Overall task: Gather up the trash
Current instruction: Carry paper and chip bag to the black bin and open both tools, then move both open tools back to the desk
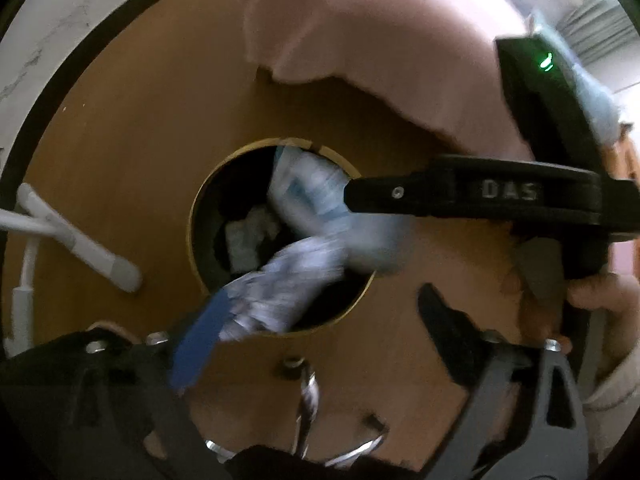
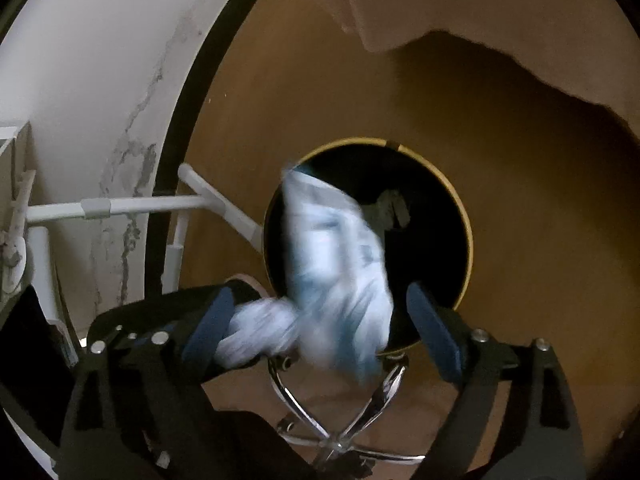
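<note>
Found the left gripper (image 1: pixel 320 332) nearest, pointed steeply down, its fingers (image 1: pixel 196 344) released and spread wide. Saw a blurred white-and-blue wrapper (image 1: pixel 280 292) between them, against the blue pad of one finger and well clear of the other, so not grasped. Placed that wrapper over the near rim of the bin (image 1: pixel 192 232), partly above its dark mouth. Noted grey crumpled trash (image 1: pixel 248 240) already lying inside.

Found the right gripper (image 2: pixel 320 330) likewise over the bin, fingers (image 2: pixel 432 332) apart and gripping nothing. Saw a second wrapper (image 2: pixel 336 260), larger and smeared by blur, hanging loose between them across the near side of the mouth. Made out a smaller pale lump just beside the other finger; could not tell whether it touched the pad, nor whether it was the first wrapper. From the left wrist view, caught one right finger reaching across the rim to the second wrapper, and a hand (image 1: pixel 592 292) around that gripper's handle.

Noted the bin standing on a brown floor (image 1: pixel 120 140), a gold band around its opening. Saw white rack tubes (image 1: pixel 80 248) near the bin on one side, a pink cloth (image 1: pixel 380 40) draped beyond it, and chrome chair legs (image 2: pixel 340 432) below the fingers.
</note>
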`<state>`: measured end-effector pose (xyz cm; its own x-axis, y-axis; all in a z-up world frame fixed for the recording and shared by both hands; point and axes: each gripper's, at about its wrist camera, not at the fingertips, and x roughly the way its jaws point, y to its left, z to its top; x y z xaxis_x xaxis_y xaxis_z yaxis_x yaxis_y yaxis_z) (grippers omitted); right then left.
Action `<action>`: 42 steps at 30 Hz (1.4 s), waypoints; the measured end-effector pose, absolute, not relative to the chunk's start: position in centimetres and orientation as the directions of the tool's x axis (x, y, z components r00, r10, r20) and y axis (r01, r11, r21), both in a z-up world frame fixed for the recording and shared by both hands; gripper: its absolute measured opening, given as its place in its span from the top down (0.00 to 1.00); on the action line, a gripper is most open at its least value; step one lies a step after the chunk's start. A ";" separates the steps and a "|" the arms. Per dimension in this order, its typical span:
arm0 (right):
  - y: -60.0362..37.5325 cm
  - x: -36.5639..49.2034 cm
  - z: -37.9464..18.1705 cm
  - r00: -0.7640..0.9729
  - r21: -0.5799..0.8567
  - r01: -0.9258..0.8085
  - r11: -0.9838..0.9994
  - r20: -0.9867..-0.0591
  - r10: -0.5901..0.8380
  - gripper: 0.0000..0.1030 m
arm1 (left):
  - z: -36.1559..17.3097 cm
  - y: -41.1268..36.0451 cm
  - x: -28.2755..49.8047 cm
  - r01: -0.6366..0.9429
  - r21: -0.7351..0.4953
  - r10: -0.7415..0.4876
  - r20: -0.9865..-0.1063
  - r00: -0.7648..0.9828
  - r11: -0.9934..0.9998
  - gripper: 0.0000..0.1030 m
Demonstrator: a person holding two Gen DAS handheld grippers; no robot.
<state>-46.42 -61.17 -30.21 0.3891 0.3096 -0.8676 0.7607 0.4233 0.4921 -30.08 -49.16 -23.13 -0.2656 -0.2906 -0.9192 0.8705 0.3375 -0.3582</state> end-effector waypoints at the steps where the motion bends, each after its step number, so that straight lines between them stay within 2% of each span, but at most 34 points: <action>1: -61.3 -46.5 -29.8 0.390 0.487 0.766 0.420 -0.871 0.298 0.16 | -22.8 -49.1 -30.2 0.871 -0.365 -0.306 -0.914 -0.268 0.328 0.10; 3: -62.1 -47.0 -28.4 0.391 0.455 0.786 0.419 -0.890 0.234 0.16 | -21.7 -48.9 -30.4 0.878 -0.369 -0.337 -0.904 -0.263 0.306 0.10; 5: -62.5 -47.2 -25.9 0.289 0.286 0.829 0.481 -0.955 0.069 0.16 | -19.8 -48.8 -30.9 0.891 -0.359 -0.367 -0.897 -0.246 0.280 0.10; 6: -62.6 -47.2 -23.4 0.263 0.194 0.833 0.517 -0.963 -0.063 0.16 | -18.6 -48.7 -31.2 0.898 -0.353 -0.391 -0.890 -0.235 0.263 0.10; 8: -62.6 -47.5 -19.9 0.291 0.160 0.843 0.513 -0.939 -0.185 0.15 | -14.8 -48.1 -31.8 0.916 -0.341 -0.483 -0.851 -0.205 0.212 0.10; 9: -62.5 -47.7 -17.4 0.316 0.153 0.850 0.504 -0.913 -0.257 0.15 | -12.2 -47.4 -32.0 0.929 -0.319 -0.542 -0.822 -0.173 0.186 0.10; 11: -61.5 -47.4 -12.0 0.352 0.095 0.852 0.514 -0.831 -0.431 0.06 | -7.3 -45.4 -32.2 0.955 -0.251 -0.645 -0.758 -0.093 0.157 0.08; 14: -58.2 -45.8 -6.3 0.396 -0.073 0.808 0.584 -0.668 -0.631 0.06 | -0.2 -40.6 -31.2 0.963 -0.143 -0.772 -0.630 0.089 0.227 0.07; 17: -54.8 -43.4 -3.5 0.436 -0.198 0.746 0.636 -0.576 -0.691 0.06 | 4.6 -35.9 -28.9 0.931 -0.087 -0.810 -0.526 0.260 0.355 0.06; 19: -51.3 -40.8 -1.9 0.489 -0.282 0.697 0.660 -0.486 -0.724 0.06 | 7.0 -31.7 -26.8 0.886 -0.061 -0.793 -0.477 0.378 0.459 0.06; 21: -46.9 -37.5 -0.3 0.584 -0.348 0.608 0.713 -0.412 -0.699 0.06 | 8.7 -27.0 -24.2 0.802 -0.031 -0.719 -0.464 0.517 0.597 0.06; 24: -41.4 -34.1 2.1 0.744 -0.310 0.470 0.827 -0.365 -0.560 0.06 | 10.2 -19.2 -20.8 0.631 -0.018 -0.571 -0.447 0.689 0.776 0.06; 27: -36.2 -29.3 4.1 0.866 -0.156 0.249 0.956 -0.405 -0.292 0.06 | 10.6 -10.5 -18.3 0.437 -0.050 -0.414 -0.435 0.800 0.898 0.06; 32: -27.6 -23.9 5.4 0.901 0.002 -0.049 0.999 -0.432 0.045 0.06 | 9.3 1.4 -16.1 0.168 -0.091 -0.191 -0.485 0.853 0.982 0.06; 37: -20.4 -19.8 7.7 0.877 0.086 -0.246 0.966 -0.404 0.259 0.06 | 7.5 7.3 -15.5 0.088 -0.101 -0.129 -0.545 0.828 0.991 0.06; 42: -17.4 -16.3 8.3 0.836 0.162 -0.295 0.942 -0.433 0.336 0.06 | 5.7 8.2 -12.6 0.148 -0.098 -0.177 -0.600 0.780 0.984 0.06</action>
<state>-16.34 -17.40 8.29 0.8364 0.3365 -0.4327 -0.2949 0.9417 0.1621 -12.61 8.24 5.66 0.7798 -0.1771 -0.6005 0.1479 0.9841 -0.0982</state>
